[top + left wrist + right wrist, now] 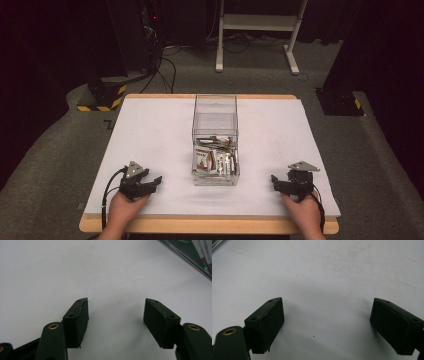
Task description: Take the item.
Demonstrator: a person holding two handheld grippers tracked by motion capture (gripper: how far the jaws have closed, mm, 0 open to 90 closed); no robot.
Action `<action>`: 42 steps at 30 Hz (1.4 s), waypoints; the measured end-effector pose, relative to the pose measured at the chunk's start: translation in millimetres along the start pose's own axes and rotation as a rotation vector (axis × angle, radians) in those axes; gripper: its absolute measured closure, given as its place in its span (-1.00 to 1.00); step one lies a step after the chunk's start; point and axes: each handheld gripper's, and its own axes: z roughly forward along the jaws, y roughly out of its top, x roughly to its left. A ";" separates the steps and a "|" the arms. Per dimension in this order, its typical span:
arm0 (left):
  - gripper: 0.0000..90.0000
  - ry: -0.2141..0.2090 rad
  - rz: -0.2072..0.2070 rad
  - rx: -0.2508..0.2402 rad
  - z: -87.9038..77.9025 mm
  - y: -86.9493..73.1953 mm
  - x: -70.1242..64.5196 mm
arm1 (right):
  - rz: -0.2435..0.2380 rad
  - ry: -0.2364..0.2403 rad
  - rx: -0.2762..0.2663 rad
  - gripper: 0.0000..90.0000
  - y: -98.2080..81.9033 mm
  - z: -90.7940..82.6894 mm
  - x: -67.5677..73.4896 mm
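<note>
Left gripper [156,182] rests on the white table cover [150,130] at the near edge, jaws spread wide, nothing between them. Right gripper [275,182] likewise: jaws apart, empty. Clear box [215,140] stands between the two, ahead of both and inward; its long axis runs away from the person. Sachets [215,159] lie piled in its near end, far end bare. Left gripper looks slightly nearer the box. Sachet print shows red and green; no writing is legible. Judgement: next reach goes inward and over the near wall
</note>
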 end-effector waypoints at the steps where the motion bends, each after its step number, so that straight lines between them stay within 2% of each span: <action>1: -0.18 -0.001 0.000 0.000 0.0 0.0 0.1 | 0.000 0.000 0.001 -0.74 0.1 0.0 0.0; 9: -0.20 -0.012 -0.008 -0.002 -0.1 -0.1 0.9 | -0.001 -0.001 0.001 -0.74 0.1 -0.1 0.2; 13: -0.21 0.015 0.029 0.009 1.0 0.5 -3.1 | -0.001 -0.001 0.001 -0.74 0.3 -0.1 0.0; 19: -0.23 0.032 0.039 0.012 1.0 0.4 -5.6 | -0.001 0.000 0.002 -0.74 0.2 -0.1 0.1; 36: -0.16 0.040 0.034 0.014 -0.1 1.4 -5.4 | -0.001 0.001 -0.001 -0.74 -0.1 -0.1 -0.2; 39: -0.18 0.049 0.038 -0.001 -2.7 1.6 -7.6 | -0.002 0.001 -0.002 -0.74 -0.1 0.0 -0.2; 42: -0.19 0.040 0.035 -0.010 -5.0 2.6 -8.7 | -0.003 0.000 -0.003 -0.74 -0.2 -0.1 -0.2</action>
